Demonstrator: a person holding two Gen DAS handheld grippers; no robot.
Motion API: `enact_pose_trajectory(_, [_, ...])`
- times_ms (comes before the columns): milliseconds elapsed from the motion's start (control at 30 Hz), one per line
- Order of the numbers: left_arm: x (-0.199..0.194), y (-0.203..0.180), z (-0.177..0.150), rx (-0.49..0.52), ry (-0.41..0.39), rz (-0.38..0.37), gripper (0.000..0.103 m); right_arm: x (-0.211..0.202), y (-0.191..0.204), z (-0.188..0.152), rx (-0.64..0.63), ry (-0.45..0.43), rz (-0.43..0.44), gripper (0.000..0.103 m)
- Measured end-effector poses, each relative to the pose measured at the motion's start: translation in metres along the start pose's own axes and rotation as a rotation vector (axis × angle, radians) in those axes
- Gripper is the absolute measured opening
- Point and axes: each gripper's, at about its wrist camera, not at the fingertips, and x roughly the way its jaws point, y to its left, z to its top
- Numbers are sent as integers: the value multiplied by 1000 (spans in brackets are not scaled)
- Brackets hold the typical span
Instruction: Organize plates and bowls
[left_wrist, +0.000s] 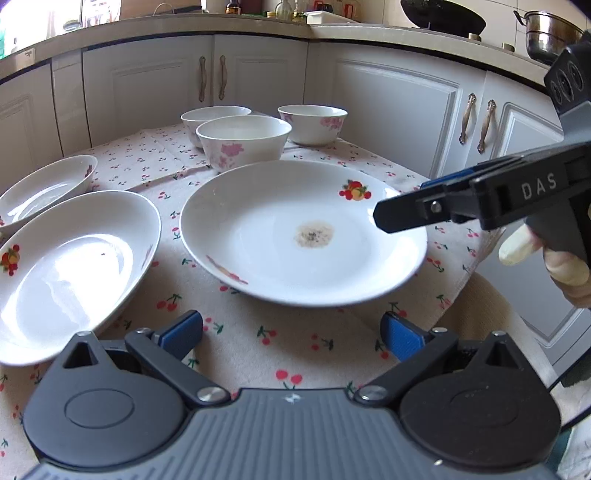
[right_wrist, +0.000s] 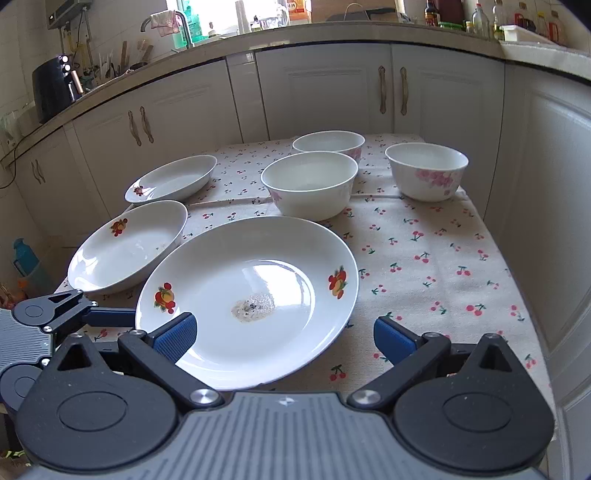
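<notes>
A large white plate (right_wrist: 251, 295) lies near the front of the table on a cherry-print cloth (right_wrist: 424, 266). It carries fruit decals on its rim and a brownish, speckled stain at its centre. To its left sit two deeper oval dishes, the near dish (right_wrist: 125, 247) just beside the plate and the far dish (right_wrist: 173, 181) behind it, both white with the same fruit motif. Behind the plate stand three white bowls with pink flowers: the middle bowl (right_wrist: 310, 184) closest to the plate, the back bowl (right_wrist: 328, 142) behind it, and the right bowl (right_wrist: 426, 170) apart at the right.

The right gripper (right_wrist: 284, 338) is wide open and holds nothing; its left blue pad overlaps the plate's near rim, though contact cannot be judged, and its right pad hangs over the cloth. The left gripper (left_wrist: 291, 332) is likewise spread wide and empty, over the cloth just short of the plate (left_wrist: 303, 232). White cabinets (right_wrist: 325, 88) stand behind.
</notes>
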Motion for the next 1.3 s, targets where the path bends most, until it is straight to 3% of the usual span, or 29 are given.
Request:
enact_pose_trajectory(267, [10,0,6,8,1,32,103,14,-8,10,-43,34,9,103])
enact_pose_trajectory(533, [11,5,4,38,-21,2,103,33,-19,19,-2,63,39,103])
enact_pose_trajectory(700, [12,5,2,93,-37,-66,103,45,-24,22,-4,94,57,103])
enact_pose_trajectory(1000, [14,4,2,96,-53,-74,102,65,-32,38,-23,121,127,103])
enact_pose_trajectory(1100, [15,3,4,101,-52,-75,102,72,-33,45,-45,129,154,99])
enact_pose_trajectory(1300, [14,3,6,113,-55,-59,102,87,-36,61,-86,160,200,82])
